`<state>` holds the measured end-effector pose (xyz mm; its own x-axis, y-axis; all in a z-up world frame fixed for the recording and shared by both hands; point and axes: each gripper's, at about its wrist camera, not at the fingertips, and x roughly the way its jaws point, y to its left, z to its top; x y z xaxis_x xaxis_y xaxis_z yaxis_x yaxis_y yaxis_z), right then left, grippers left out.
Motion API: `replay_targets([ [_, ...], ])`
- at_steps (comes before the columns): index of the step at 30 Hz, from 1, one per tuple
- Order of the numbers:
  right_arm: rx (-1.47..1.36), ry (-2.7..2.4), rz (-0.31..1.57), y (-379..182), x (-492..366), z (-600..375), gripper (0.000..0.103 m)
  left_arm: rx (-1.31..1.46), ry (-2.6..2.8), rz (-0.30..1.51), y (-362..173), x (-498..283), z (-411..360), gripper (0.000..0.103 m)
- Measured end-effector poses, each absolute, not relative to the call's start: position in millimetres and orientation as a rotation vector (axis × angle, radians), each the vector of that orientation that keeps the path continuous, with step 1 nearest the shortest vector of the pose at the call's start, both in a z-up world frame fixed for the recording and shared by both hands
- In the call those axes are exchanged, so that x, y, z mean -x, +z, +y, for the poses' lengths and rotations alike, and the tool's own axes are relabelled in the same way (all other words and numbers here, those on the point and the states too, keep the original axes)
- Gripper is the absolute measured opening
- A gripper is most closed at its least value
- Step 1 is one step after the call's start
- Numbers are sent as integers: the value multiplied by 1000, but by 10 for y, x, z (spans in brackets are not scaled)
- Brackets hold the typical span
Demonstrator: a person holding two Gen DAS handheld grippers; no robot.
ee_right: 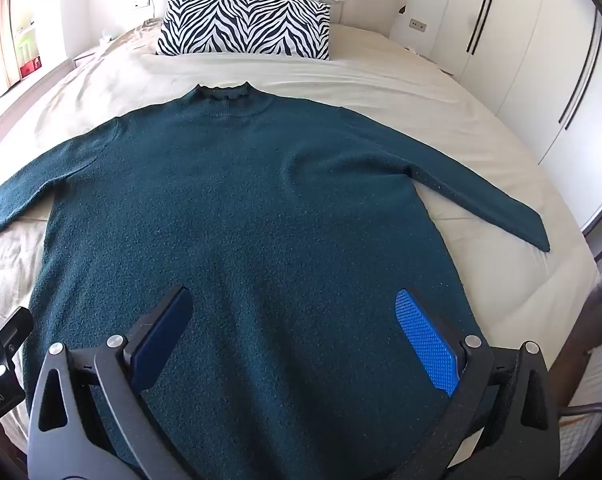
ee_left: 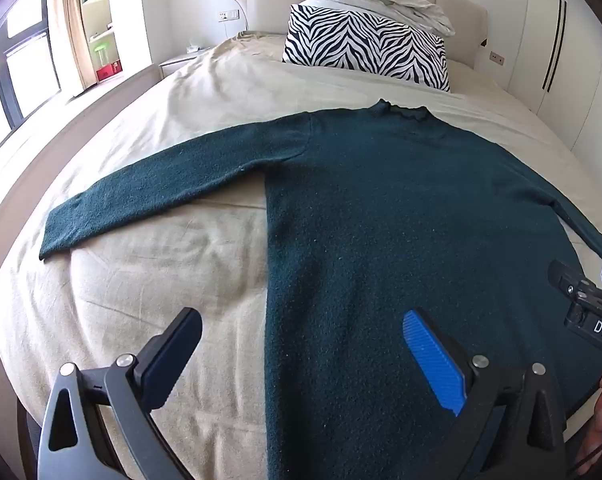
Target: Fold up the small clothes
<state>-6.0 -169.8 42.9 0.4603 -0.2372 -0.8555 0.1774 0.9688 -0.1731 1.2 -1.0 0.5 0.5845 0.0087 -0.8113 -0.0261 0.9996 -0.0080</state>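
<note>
Left claw [ee_left: 301,344] hangs wide open over the dark green sweater [ee_left: 381,220], gripping nothing, its jaws straddling the garment's left side edge above the bed [ee_left: 161,280]. One sleeve [ee_left: 161,184] lies stretched out flat, so no fold has been made yet.

Right claw [ee_right: 293,328] is likewise spread wide and empty above the sweater's lower body. Both sleeves, then the body, remain to be folded.
</note>
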Motion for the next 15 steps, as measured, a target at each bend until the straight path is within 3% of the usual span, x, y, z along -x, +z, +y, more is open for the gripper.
replay_targets([
  [15, 75, -250, 1068, 442, 90, -1713, 103, 34, 35, 908, 52, 65, 60, 103],
])
